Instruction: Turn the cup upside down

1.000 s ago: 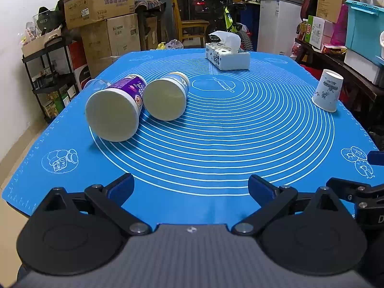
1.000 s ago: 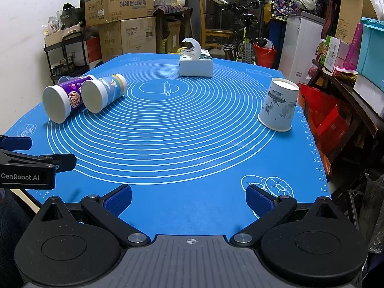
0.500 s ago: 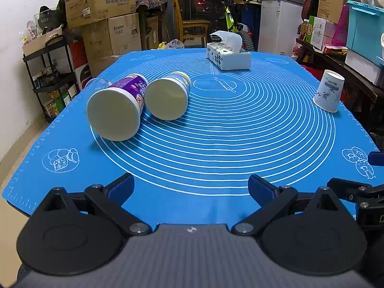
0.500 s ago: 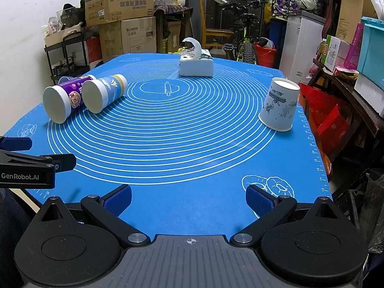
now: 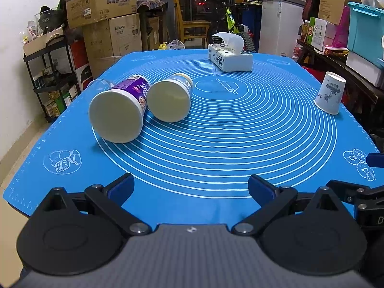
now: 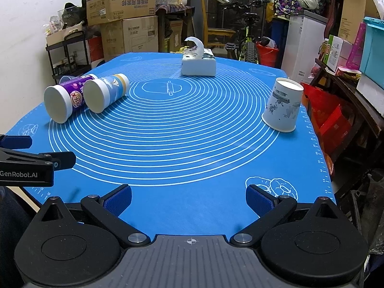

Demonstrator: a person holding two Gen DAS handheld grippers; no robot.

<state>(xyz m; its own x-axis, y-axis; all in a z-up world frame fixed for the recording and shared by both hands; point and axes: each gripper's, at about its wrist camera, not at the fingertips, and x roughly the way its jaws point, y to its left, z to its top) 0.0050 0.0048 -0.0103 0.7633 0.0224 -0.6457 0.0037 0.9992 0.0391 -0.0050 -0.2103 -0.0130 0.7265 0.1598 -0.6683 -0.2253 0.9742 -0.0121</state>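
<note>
Nothing has shifted much since a second ago: both grippers still hover level over the near edge of the counter [image 6: 192, 144], pointing across it. Left gripper [image 5: 190, 186] and right gripper [image 6: 188, 198] each stand spread wide, gripping nothing. On the far right the paper cup [image 6: 283, 105] sits rim-down, well apart from them. Two tubs [image 5: 139, 103] lie tipped at left.

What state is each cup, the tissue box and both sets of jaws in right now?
Paper cup: upside down, mouth on the mat.
Purple cup: on its side.
Blue-and-white cup: on its side, beside the purple one.
Clear cup: on its side.
Tissue box: tissue sticking out.
Left gripper: jaws open, empty.
Right gripper: jaws open, empty.
</note>
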